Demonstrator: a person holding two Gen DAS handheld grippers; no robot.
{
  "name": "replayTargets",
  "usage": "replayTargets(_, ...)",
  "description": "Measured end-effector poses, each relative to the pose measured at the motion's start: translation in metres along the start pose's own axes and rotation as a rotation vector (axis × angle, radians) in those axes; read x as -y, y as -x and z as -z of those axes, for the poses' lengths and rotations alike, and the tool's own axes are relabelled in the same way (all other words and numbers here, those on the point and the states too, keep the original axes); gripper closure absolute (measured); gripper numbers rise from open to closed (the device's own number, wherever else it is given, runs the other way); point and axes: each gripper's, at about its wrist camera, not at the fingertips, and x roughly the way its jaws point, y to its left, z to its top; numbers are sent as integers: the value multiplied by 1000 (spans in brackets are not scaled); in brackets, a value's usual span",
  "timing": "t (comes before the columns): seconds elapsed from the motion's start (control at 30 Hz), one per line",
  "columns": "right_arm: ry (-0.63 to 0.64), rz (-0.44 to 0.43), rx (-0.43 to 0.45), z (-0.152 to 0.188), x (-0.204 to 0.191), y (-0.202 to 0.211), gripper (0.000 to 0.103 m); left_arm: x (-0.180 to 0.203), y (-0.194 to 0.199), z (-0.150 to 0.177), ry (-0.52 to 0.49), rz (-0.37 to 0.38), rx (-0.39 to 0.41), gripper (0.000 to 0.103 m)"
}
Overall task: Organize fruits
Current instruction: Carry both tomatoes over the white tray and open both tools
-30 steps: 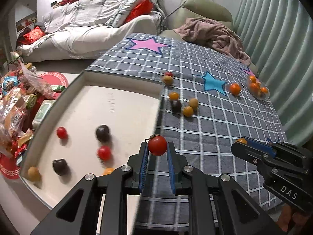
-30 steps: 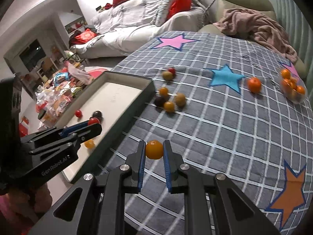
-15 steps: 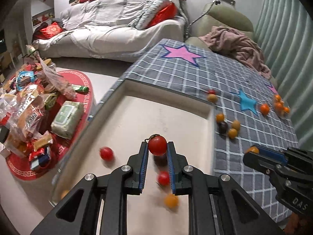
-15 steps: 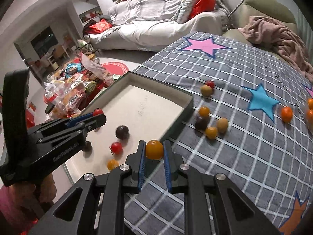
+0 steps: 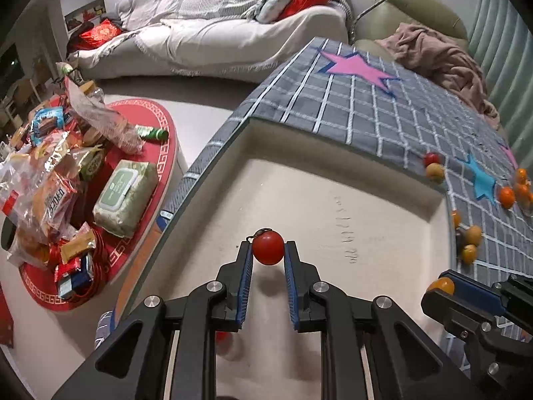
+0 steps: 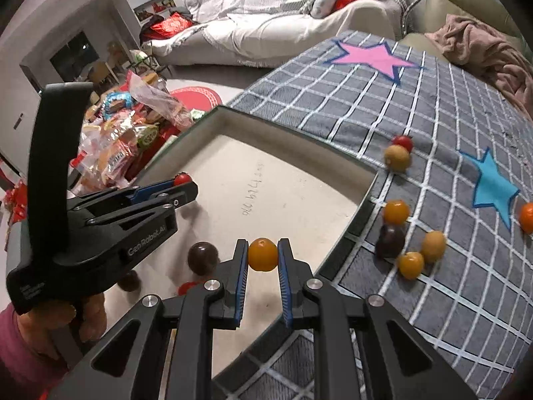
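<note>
My left tongs (image 5: 267, 256) grip a smooth, round red tomato (image 5: 267, 246) between the blue ribbed pads, its little stem curling at 11 o'clock. It hangs above the pale, matte floor of the tray (image 5: 333, 153), a shallow box with a dark rim and faint scribbled marks (image 5: 346, 233) I cannot read.

My right tongs (image 6: 263, 256) pinch a glossy orange fruit (image 6: 263, 254) over the tray's near edge. In the right view, "GenRobot.AI" is printed in white on the black plastic body of the left tongs, at 9 o'clock.

Inside the tray, a dark round plum (image 6: 202, 257) sits at 8 o'clock of the orange fruit, with a bit of red fruit (image 6: 186, 288) peeking beside my finger.

At 3 o'clock, on the grey checked cloth (image 6: 433, 300) with its pink star (image 6: 373, 56) and blue star (image 6: 493, 186), a loose cluster lies just beside the tray: an orange one (image 6: 395, 211), a dark one (image 6: 389, 241) touching it, and two yellowish ones (image 6: 411, 264).

At 9 o'clock in the left view, a soft green pack of wipes (image 5: 125, 196) rests among crinkly snack bags (image 5: 46, 180) on a red mat (image 5: 160, 166).
</note>
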Motion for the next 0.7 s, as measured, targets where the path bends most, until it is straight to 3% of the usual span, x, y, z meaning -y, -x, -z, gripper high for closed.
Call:
replayTargets(0.33,74,51,-37,3,-11,-21,82,4,-10,1,-25,-23,-31,82)
replayTargets(0.4,70,34,-41,4,-12,-20,63,6,-9,1,-39,-33,-34,81)
replayTargets(0.43,67,16,-39,4,-12,-19,57,7,-9,2,-44,-32,-37,73)
replayTargets(0.47,68,7,-28,4,-15,-15,44,8,-8,2,-44,-29,-41,44)
replayTargets(0.53,83,20,-9,4,-20,-9,26,6,-3,3,-21,-31,-12,16)
replayTargets(0.57,96,39,12,3,-23,-3,20,5,1,3,-14,-35,7,16)
replayTargets(0.7,108,74,61,8,-19,18,20,4,6,1,12,-8,-4,16)
